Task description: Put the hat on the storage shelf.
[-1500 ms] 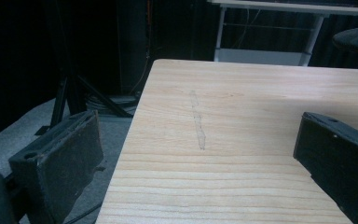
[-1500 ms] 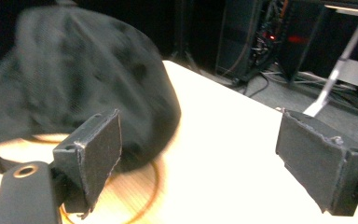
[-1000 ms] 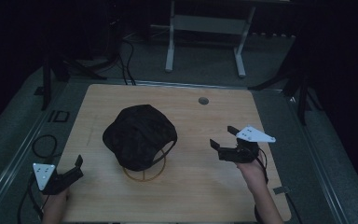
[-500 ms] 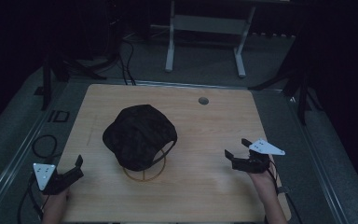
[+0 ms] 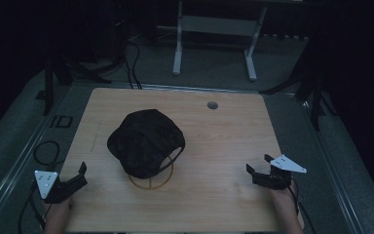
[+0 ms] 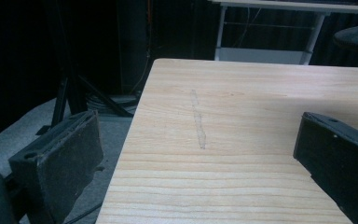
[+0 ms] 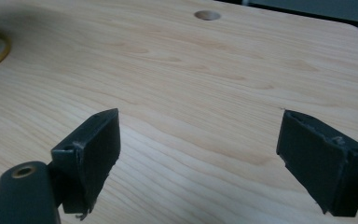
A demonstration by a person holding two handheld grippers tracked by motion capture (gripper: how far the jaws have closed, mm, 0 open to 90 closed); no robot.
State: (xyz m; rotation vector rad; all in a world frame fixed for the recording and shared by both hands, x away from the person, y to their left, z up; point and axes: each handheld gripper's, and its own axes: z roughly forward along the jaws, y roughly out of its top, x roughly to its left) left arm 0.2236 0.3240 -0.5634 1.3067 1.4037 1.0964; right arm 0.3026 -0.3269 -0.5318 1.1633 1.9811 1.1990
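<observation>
A black cap sat on a wire stand mid-surface; left tool and right tool, both open and empty, flanked the near corners.

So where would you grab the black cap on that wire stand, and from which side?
Probably by the brim edge of the black cap, at its lower right, where it juts past the wire stand with open space beneath. That edge looks thin enough for two jaws. The open right gripper faces that side across bare table, so come in from the right.
</observation>
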